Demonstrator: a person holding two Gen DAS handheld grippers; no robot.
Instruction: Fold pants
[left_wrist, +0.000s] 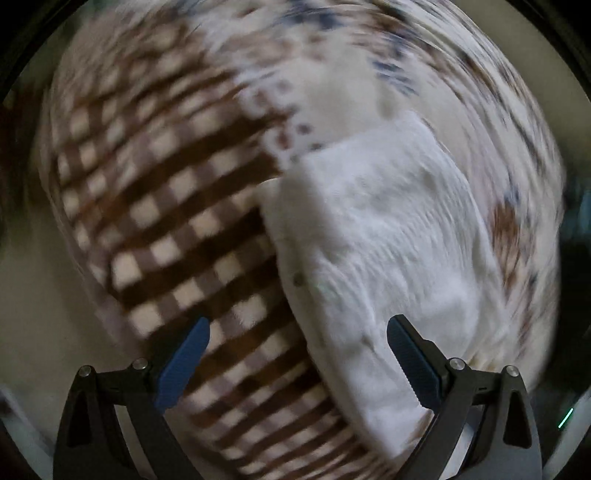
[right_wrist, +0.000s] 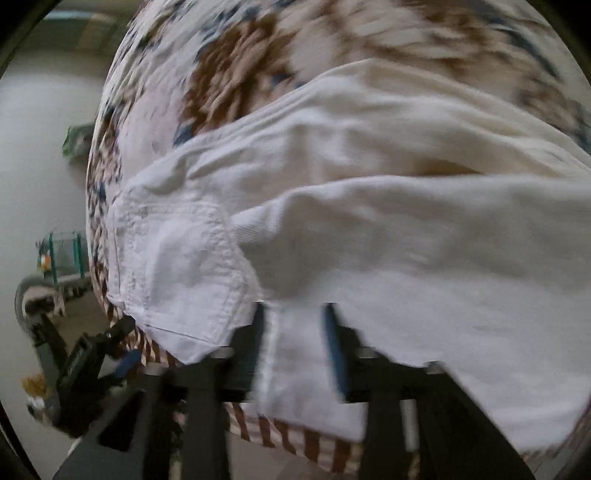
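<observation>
White pants (left_wrist: 380, 229) lie on a brown-and-cream checked and patterned blanket (left_wrist: 166, 206). In the left wrist view my left gripper (left_wrist: 297, 363) is open and empty, its blue fingers spread over the left edge of the pants. In the right wrist view the pants (right_wrist: 388, 229) fill the frame, partly folded, with a back pocket at the left. My right gripper (right_wrist: 295, 350) has its fingers close around a strip of the white pants fabric, and cloth covers the fingertips. The left gripper (right_wrist: 99, 365) shows at the lower left. Both views are blurred.
The blanket (right_wrist: 236, 70) covers a raised surface that drops off to a pale floor (right_wrist: 33, 177) at the left. Small objects, one with a green frame (right_wrist: 62, 254), stand on the floor at the far left.
</observation>
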